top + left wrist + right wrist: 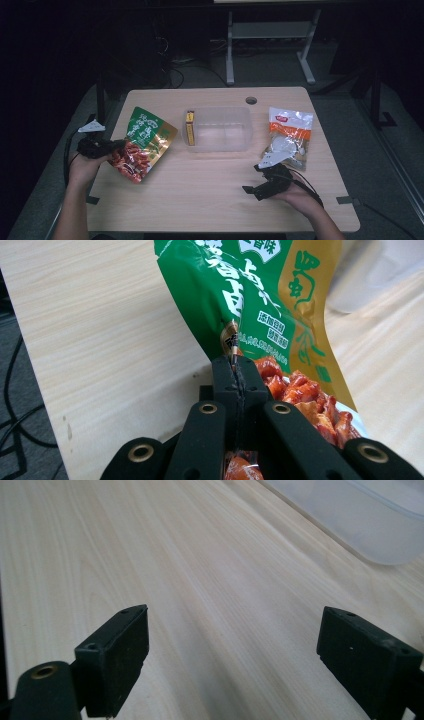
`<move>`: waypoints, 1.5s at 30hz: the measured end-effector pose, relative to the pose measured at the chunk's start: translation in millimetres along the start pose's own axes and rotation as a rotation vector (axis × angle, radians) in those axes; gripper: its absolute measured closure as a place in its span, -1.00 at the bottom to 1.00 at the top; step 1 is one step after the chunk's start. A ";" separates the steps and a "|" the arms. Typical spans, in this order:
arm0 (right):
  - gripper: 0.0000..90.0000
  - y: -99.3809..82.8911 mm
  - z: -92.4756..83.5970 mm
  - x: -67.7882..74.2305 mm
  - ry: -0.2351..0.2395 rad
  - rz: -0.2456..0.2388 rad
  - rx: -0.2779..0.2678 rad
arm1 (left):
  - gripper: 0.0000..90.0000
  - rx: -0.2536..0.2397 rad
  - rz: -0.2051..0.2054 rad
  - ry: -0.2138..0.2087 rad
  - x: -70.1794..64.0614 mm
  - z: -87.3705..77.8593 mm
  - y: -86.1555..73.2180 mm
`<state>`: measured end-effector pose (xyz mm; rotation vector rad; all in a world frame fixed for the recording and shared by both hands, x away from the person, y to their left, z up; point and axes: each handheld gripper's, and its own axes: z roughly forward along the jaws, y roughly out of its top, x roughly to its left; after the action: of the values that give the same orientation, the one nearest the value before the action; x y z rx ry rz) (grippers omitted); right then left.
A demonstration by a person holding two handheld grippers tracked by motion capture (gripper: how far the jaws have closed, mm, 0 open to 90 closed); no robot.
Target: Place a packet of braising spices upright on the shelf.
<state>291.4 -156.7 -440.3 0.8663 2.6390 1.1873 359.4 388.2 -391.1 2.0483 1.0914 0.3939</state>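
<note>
High view: left tongs (pixel 116 146) clamp the green-and-gold foil snack pouch (pixel 145 143) at the pale wooden surface's (pixel 210 195) left edge; a clear plastic tub (pixel 220 130) sits centre, a white-and-orange packet (pixel 290 135) right. Left gripper view: jaws pinched on the pouch's edge. Right gripper view: right tongs (pixel 232 662) gape wide, tub corner beyond.

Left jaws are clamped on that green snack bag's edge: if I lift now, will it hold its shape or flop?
The green snack bag will probably flop: its film already bends above the left gripper. Its contents may sag toward the low end. Glossy film pinched at one thin edge could slip, so lift slowly.
</note>
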 end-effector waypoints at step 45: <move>-0.33 20.7 -21.8 -6.3 0.129 0.111 -0.072 | 0.99 -0.014 0.380 -0.423 -163.4 41.6 26.2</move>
<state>298.8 -163.5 -411.3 0.9657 2.6586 1.4005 302.6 227.4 -385.7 2.1939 0.4466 0.1385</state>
